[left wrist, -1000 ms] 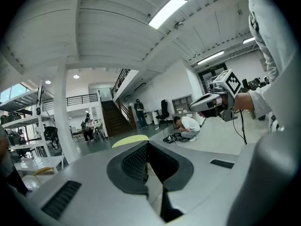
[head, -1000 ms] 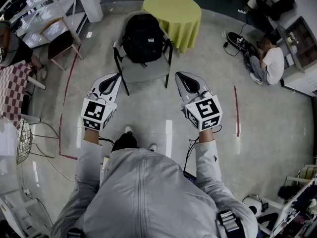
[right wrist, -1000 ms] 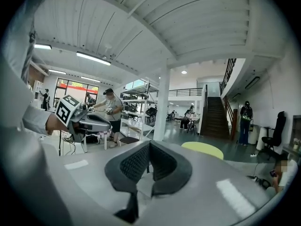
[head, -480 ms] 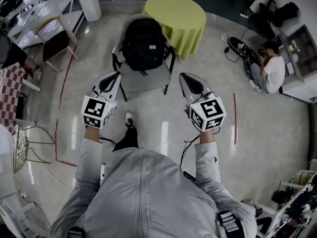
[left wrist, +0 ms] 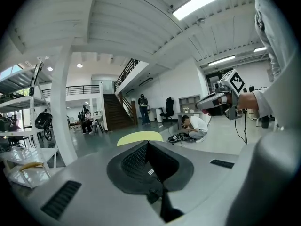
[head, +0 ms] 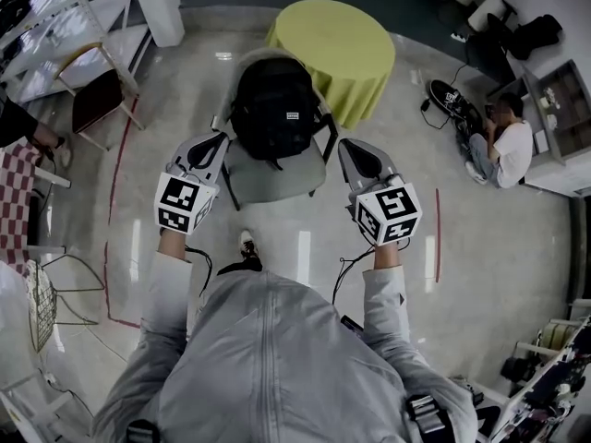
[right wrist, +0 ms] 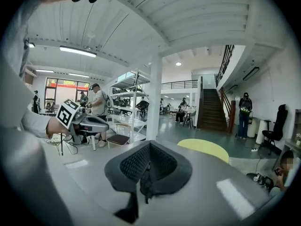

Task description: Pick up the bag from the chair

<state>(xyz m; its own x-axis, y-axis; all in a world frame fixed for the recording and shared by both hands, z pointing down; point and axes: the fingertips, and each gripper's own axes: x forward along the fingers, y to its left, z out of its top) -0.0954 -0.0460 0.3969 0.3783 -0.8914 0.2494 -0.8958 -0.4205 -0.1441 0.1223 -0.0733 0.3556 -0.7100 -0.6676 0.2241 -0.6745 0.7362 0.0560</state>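
A black backpack (head: 275, 107) stands upright on a grey chair (head: 273, 170) with black legs, ahead of me in the head view. My left gripper (head: 209, 146) is held at the chair's front left corner, its jaws shut on nothing. At the chair's front right corner is my right gripper (head: 351, 149), likewise shut and empty. Both are short of the bag and do not touch it. The bag does not show in either gripper view. In the left gripper view the left gripper (left wrist: 148, 145) points out level across the hall, as does the right gripper (right wrist: 149, 145) in its own view.
A round table with a yellow-green cloth (head: 338, 41) stands just behind the chair. A brown chair (head: 95, 100) and white shelving (head: 46, 35) are at the left. A person (head: 506, 146) crouches at the right beside a skateboard (head: 450, 95). Red tape lines (head: 118, 155) mark the floor.
I have stepped forward: the chair and bag have come nearer and lower in the head view. Both grippers now flank the chair's front corners, still shut.
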